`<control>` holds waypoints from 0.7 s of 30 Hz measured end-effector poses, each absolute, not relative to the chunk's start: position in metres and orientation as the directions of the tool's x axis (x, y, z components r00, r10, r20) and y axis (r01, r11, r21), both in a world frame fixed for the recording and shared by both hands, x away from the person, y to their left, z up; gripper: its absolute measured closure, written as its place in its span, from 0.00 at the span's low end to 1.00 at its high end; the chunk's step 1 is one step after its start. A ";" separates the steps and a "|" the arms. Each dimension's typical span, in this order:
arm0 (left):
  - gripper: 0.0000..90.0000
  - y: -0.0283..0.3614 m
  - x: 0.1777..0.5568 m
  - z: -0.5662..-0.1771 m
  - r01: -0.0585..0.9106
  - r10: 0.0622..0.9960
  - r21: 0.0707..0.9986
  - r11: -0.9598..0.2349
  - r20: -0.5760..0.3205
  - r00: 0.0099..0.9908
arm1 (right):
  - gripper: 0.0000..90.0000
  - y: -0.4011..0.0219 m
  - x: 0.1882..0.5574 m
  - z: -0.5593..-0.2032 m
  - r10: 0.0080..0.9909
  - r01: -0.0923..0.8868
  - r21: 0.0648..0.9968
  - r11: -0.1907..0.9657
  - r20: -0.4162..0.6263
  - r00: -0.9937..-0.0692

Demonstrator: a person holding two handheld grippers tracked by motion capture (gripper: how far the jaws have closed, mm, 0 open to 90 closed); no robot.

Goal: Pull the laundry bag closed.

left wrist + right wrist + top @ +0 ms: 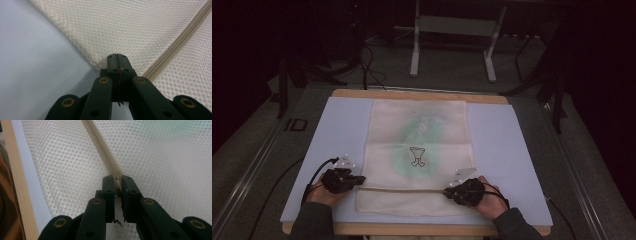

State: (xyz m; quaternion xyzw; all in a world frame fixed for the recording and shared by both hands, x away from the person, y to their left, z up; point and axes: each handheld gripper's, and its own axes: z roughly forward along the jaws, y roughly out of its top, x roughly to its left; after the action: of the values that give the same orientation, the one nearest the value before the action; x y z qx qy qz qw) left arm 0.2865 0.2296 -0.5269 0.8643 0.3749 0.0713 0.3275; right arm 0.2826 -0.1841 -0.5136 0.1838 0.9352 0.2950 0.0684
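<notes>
Mesh bag [417, 150] pinned at both near corners.
Left gripper [117, 57] jaws clamped on its 7 o'clock edge; right gripper [117, 178] jaws closed on the zipper [100, 142], seen up close.

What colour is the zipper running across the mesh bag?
Beige, a shade darker than the cream honeycomb mesh laundry bag; the zipper shows best in the left gripper view.

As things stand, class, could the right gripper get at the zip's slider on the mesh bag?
Probably yes. The right gripper is already at the zip of the mesh bag, jaws nearly closed around a small pale piece that looks like the slider. Nothing blocks it; the left gripper sits at the bag's opposite edge.
</notes>
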 end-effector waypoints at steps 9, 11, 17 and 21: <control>1.00 0.230 0.286 -0.527 0.602 0.695 0.620 -0.504 -0.123 0.708 | 0.91 -0.192 0.282 -0.514 0.403 0.325 0.580 0.747 -0.007 -0.915; 1.00 0.230 0.287 -0.527 0.601 0.695 0.620 -0.504 -0.123 0.709 | 0.91 -0.193 0.282 -0.514 0.403 0.325 0.581 0.746 -0.006 -0.915; 1.00 0.229 0.286 -0.527 0.601 0.695 0.620 -0.504 -0.121 0.708 | 0.91 -0.193 0.282 -0.514 0.401 0.321 0.577 0.751 -0.012 -0.916; 1.00 0.230 0.287 -0.527 0.601 0.694 0.620 -0.504 -0.123 0.709 | 0.91 -0.199 0.282 -0.514 0.417 0.335 0.579 0.743 -0.009 -0.909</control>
State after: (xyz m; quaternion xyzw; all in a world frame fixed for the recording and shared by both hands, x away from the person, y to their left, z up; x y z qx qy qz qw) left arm 0.2865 0.2296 -0.5270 0.8642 0.3748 0.0712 0.3281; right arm 0.2815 -0.1993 -0.5137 0.2020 0.9311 0.2958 0.0689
